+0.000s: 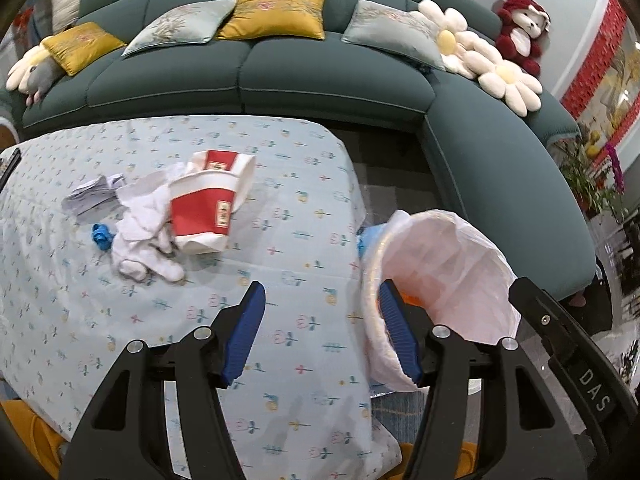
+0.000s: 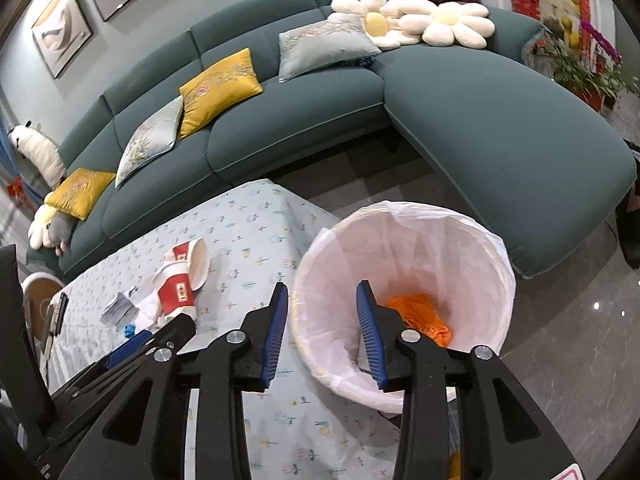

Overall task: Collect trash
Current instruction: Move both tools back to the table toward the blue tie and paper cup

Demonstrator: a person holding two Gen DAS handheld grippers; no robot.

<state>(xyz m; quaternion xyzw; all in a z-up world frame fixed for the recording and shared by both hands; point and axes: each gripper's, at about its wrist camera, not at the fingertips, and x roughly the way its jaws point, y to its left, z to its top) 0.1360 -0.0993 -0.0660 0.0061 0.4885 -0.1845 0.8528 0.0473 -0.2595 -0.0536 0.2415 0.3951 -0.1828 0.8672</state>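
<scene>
- The trash sits in a loose heap on the table: two red-and-white paper cups (image 1: 208,200) lying on their sides, one against the other, white crumpled tissue (image 1: 144,236) touching them, a folded paper scrap (image 1: 94,196) behind, and a small blue wad (image 1: 101,237) just beside the tissue.
- Off the table's right edge stands the bin (image 2: 404,304), lined with a white bag, and an orange crumpled piece (image 2: 424,314) already lies at its bottom.
- The right gripper (image 2: 322,332) tilts steeply down over the near rim of the bin, blue pads parted, nothing between them.
- The left gripper (image 1: 322,334) angles down across the table's edge, one finger over the cloth, the other in front of the bin's rim; jaws apart and empty.
- The left gripper pokes into the right wrist view at lower left, close alongside.
- The table (image 1: 280,184) wears a pale blue cloth printed with small flowers.
- Behind runs a dark green sectional sofa (image 2: 500,132) with yellow and grey cushions, daisy-shaped pillows (image 2: 412,20) and a red plush toy (image 1: 522,32).
- Framed pictures (image 2: 62,28) hang on the grey wall; the floor is grey tile.
</scene>
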